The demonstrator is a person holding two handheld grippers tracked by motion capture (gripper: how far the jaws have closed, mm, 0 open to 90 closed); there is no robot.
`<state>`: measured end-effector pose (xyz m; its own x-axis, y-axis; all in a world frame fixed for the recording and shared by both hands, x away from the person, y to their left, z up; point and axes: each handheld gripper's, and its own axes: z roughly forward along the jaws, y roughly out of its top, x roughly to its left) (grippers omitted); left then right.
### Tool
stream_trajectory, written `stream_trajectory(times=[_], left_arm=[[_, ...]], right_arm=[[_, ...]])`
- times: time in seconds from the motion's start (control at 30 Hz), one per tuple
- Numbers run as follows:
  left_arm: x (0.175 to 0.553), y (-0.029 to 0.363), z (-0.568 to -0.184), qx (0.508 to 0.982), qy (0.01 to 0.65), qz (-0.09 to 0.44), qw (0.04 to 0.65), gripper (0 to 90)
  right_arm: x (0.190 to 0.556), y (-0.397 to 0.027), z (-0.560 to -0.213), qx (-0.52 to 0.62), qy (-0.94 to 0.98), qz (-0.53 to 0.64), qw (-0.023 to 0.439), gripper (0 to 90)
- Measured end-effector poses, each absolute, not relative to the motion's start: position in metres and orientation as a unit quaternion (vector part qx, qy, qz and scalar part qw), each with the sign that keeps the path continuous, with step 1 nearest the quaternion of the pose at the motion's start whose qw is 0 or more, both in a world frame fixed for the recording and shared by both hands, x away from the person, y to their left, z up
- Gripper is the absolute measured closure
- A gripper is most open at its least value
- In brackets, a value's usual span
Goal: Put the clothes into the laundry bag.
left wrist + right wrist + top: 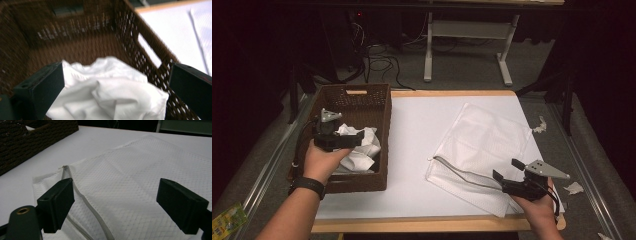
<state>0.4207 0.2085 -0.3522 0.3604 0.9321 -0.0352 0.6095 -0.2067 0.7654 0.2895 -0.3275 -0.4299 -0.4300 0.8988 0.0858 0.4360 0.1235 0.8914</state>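
A brown wicker basket [384, 107] stands at the table's left and holds a crumpled white cloth [364, 152]. My left gripper [360, 138] hovers inside it. In the left gripper view its jaws stand wide apart, the left gripper [116, 66] is open, and the cloth [112, 95] bulges up between them above the basket's floor [82, 50]. A white mesh laundry bag [484, 135] with a zipper [457, 172] lies flat at the right. My right gripper [508, 169] is open over its near corner. The right gripper [116, 183] straddles the bag [140, 165] and its zipper [82, 202] without touching.
A white sheet [417, 150] covers the tabletop between basket and bag. Paper scraps [573, 188] lie off its right edge. Behind the table are a desk frame [428, 50] and floor cables [382, 62]. The basket's wall [30, 142] shows far left in the right gripper view.
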Motion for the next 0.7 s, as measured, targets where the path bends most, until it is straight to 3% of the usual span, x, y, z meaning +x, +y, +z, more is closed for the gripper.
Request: stream_trajectory(times=[0.27,0.7], left_arm=[[0.439,0.206,-0.368,0.783,0.549,0.138,0.257,0.6],[0.475,0.203,-0.408,0.789,0.594,0.026,0.155,0.0]], right_arm=[[0.29,-0.328,-0.43,0.471,0.708,0.465,0.247,15.1],[0.289,-0.328,-0.429,0.472,0.707,0.465,0.247,15.2]])
